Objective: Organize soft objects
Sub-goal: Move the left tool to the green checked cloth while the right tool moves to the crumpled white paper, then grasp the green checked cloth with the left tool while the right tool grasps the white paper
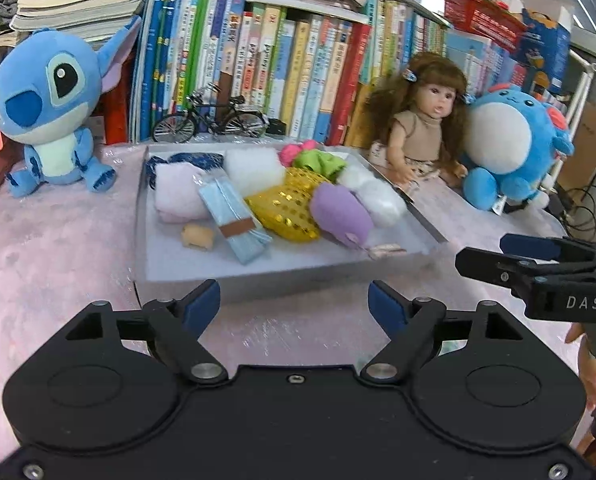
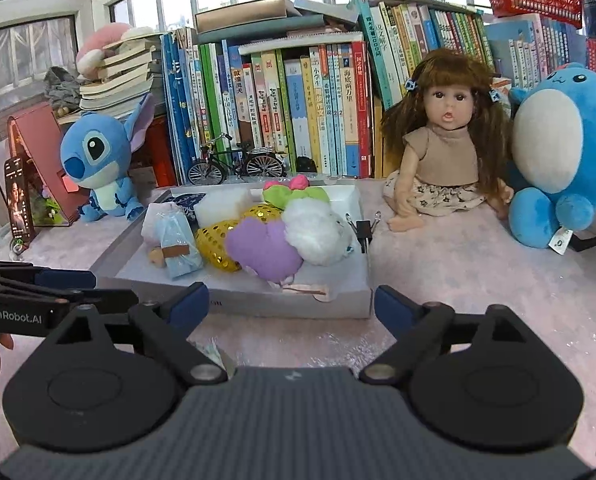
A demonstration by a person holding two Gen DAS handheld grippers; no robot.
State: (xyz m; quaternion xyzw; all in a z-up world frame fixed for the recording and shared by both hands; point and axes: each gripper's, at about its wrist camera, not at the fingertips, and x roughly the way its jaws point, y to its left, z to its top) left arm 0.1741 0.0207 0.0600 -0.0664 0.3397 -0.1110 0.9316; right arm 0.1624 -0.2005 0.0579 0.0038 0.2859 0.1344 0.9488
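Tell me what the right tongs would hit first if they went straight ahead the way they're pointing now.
Most likely the near wall of the white tray, straight ahead of the open right tongs. If they pass above that wall, the purple plush comes next; height is hard to judge here.

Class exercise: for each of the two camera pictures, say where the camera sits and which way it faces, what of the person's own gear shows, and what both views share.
Left wrist: on the left gripper, facing the tray from its near-left; jaws open; right gripper enters at right.
Right wrist: on the right gripper, facing the tray from near-right; jaws open; left gripper enters at left.
Shared: tray, doll, bookshelf.
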